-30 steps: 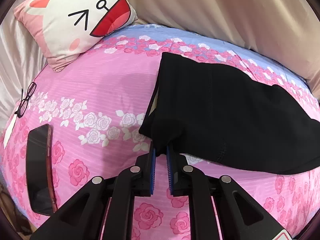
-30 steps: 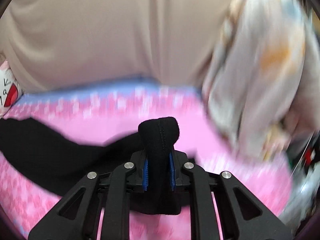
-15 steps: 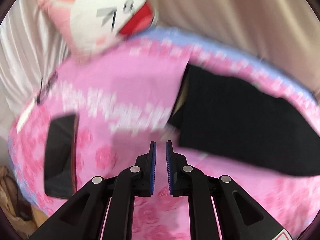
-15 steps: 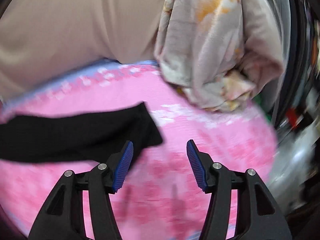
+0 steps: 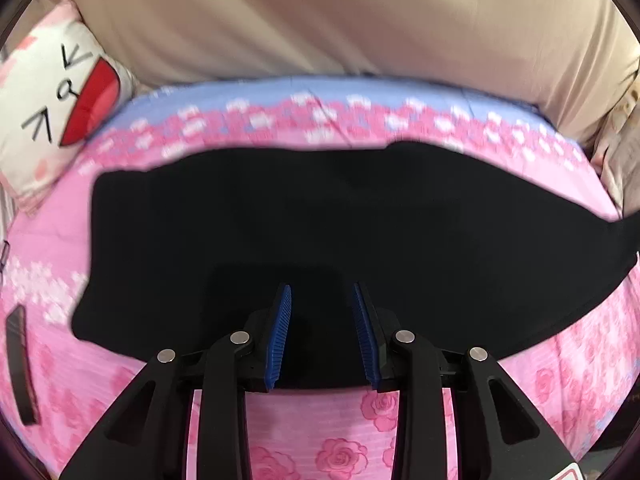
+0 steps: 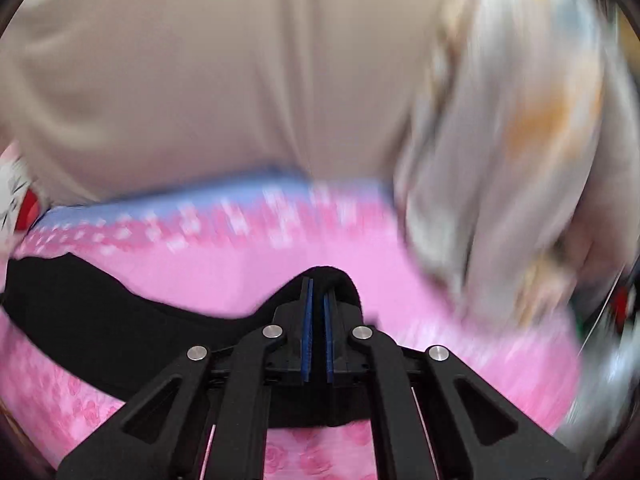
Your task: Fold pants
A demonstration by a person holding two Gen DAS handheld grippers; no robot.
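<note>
Since half a second ago, the right gripper has been brought from spread wide beside the hem to pressed together, and the left gripper has been parted from nearly shut and carried over the dark cloth. Most of both views is filled by the bed sheet, pink with printed roses and edged along its far side by a blue band with white flowers. Behind it a beige curtain is hung across the far side. Spread flat across the middle of the sheet, the black pants are laid lengthwise from left to right, their wider end at the left and the narrower end tapering off to the right. In the right wrist view the same garment is seen running in from the left, its end raised into a hump around the blue pads of the right gripper; whether cloth is actually caught between those pads cannot be told. A crumpled patterned blanket is piled at the far right, blurred. A white cartoon-face pillow is propped at the far left. Over the near edge of the pants the left gripper is held with its fingers apart and nothing between them. A dark flat device is seen at the near left edge
</note>
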